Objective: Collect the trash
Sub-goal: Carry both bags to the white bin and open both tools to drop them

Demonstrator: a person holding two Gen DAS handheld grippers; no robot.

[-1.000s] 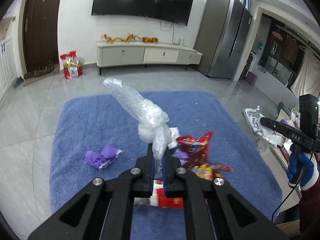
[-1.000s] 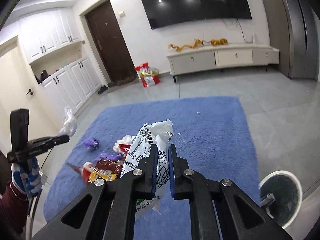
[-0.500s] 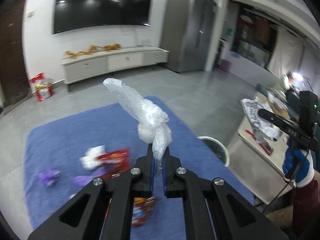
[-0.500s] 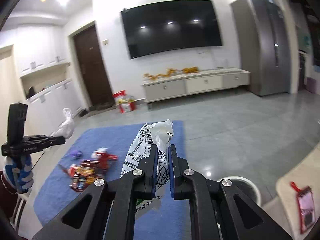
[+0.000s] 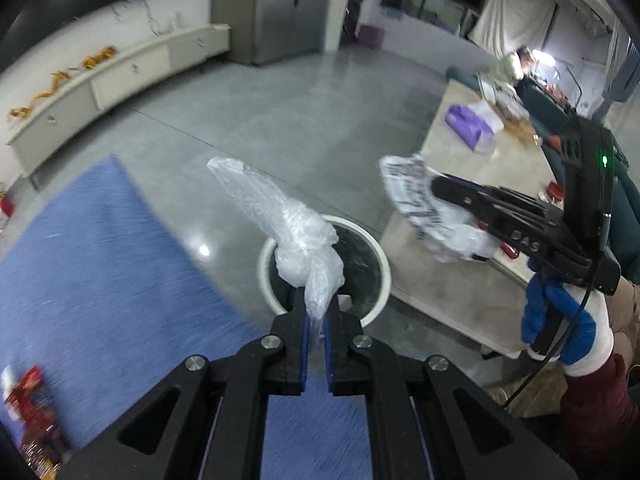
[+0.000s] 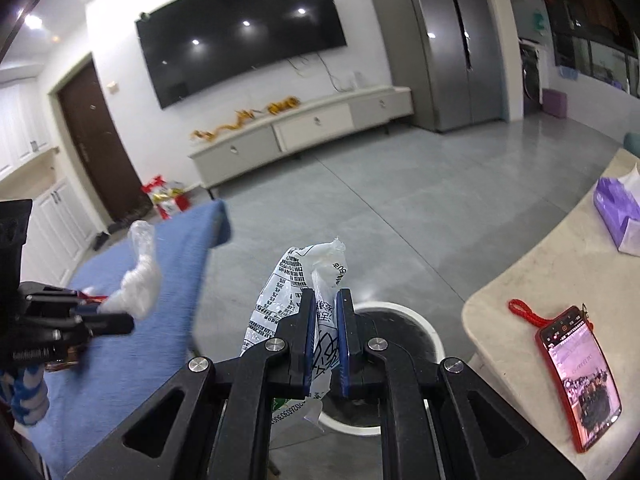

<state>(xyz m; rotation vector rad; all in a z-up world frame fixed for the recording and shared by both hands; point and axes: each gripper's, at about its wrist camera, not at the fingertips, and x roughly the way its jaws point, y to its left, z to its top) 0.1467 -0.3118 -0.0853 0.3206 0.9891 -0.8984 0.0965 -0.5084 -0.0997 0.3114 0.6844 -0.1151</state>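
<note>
Trash in hand comes first: a knotted clear plastic bag [image 5: 304,240] is pinched by its tail between the fingers of the left gripper [image 5: 315,312], held above the round white-rimmed bin [image 5: 382,256] on the grey floor. The right gripper [image 6: 323,312] is clamped on a crumpled white printed wrapper [image 6: 296,276], with the same bin [image 6: 428,332] just beyond. Both pieces look feather-light, limp and slippery, so a bunched fold or knot seems the best place to hold them. More wrappers [image 5: 28,400] lie on the blue rug [image 5: 100,280]. A red phone [image 6: 576,364] rests on the beige table [image 6: 540,280].
</note>
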